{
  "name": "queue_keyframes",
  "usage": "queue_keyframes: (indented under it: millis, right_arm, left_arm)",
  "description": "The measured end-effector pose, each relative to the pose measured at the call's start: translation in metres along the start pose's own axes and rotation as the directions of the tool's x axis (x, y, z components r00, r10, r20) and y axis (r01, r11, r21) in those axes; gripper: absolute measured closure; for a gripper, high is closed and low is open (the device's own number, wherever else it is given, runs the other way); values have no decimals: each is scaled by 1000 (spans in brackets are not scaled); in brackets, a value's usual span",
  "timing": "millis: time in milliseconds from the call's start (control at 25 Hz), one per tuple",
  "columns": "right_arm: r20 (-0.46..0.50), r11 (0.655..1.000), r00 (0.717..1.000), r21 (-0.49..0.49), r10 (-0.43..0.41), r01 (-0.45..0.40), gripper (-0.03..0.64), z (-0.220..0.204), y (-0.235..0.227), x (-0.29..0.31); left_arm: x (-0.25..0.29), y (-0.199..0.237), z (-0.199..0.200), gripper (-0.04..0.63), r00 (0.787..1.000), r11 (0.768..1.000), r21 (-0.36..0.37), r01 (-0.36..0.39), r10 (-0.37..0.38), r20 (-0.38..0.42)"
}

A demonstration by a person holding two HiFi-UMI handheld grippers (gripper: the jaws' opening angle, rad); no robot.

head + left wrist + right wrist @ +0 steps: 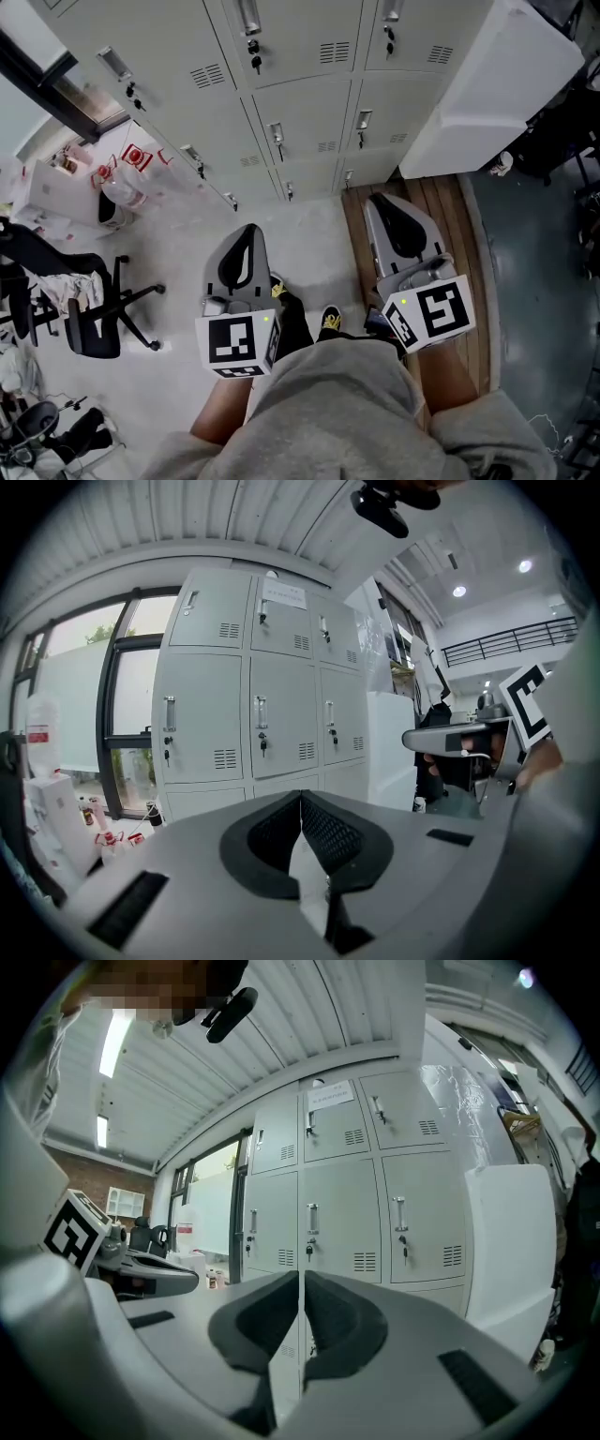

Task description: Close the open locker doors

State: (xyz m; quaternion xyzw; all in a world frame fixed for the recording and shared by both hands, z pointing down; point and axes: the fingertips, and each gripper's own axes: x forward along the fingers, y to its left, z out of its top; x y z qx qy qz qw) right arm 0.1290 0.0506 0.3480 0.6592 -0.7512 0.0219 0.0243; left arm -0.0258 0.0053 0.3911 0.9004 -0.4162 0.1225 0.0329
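Grey top (337,403) nearest; chair (89,323) L; lockers (300,122) fwd.

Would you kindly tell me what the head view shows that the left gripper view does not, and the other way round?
Only the head view shows the black office chair, the wooden floor strip and the person's shoe. Only the left gripper view shows the ribbed ceiling, a ceiling light and the paper notice on a top locker. Both show the grey lockers, with no door visibly open, and the white cabinet beside them.
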Motion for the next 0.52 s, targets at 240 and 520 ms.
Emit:
queue_keyframes:
  millis: [240, 520]
  right_arm:
    - [9, 1000, 1000, 5, 23, -23, 577, -1, 4, -17]
    - [25, 999, 999, 5, 34, -35, 577, 4, 4, -19]
  left_arm:
    - [-15, -12, -3, 586, 1000, 1000, -8, -14, 14, 8]
    - [-18, -15, 0, 586, 1000, 1000, 2, -21, 21, 12]
